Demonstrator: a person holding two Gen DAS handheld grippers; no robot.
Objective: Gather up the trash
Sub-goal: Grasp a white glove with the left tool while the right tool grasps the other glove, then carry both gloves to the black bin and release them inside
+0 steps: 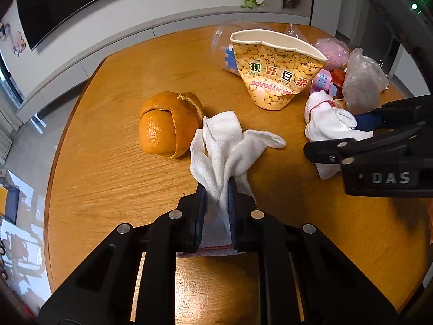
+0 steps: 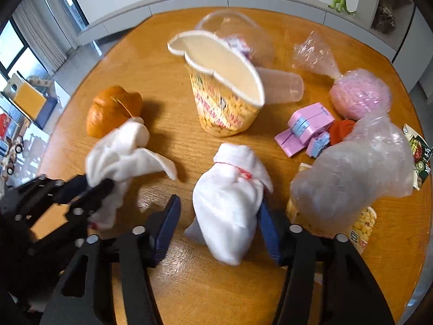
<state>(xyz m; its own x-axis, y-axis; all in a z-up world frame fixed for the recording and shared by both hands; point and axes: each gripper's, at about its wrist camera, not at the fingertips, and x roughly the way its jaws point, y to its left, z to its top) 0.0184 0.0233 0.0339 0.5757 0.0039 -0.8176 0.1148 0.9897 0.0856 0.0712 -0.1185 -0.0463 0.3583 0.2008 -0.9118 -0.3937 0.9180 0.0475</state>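
Left gripper (image 1: 216, 197) pinched white glove (image 1: 224, 146) beside orange peel (image 1: 167, 124), table's left side. Right gripper (image 2: 219, 211) spread, straddling second glove (image 2: 230, 203) mid-table, long axis along fingers.

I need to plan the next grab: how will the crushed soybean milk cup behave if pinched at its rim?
The soybean milk cup is probably light and soft: its rim is already squashed flat. Standing on its narrow base with the wide top leaning, it may tip when nudged.
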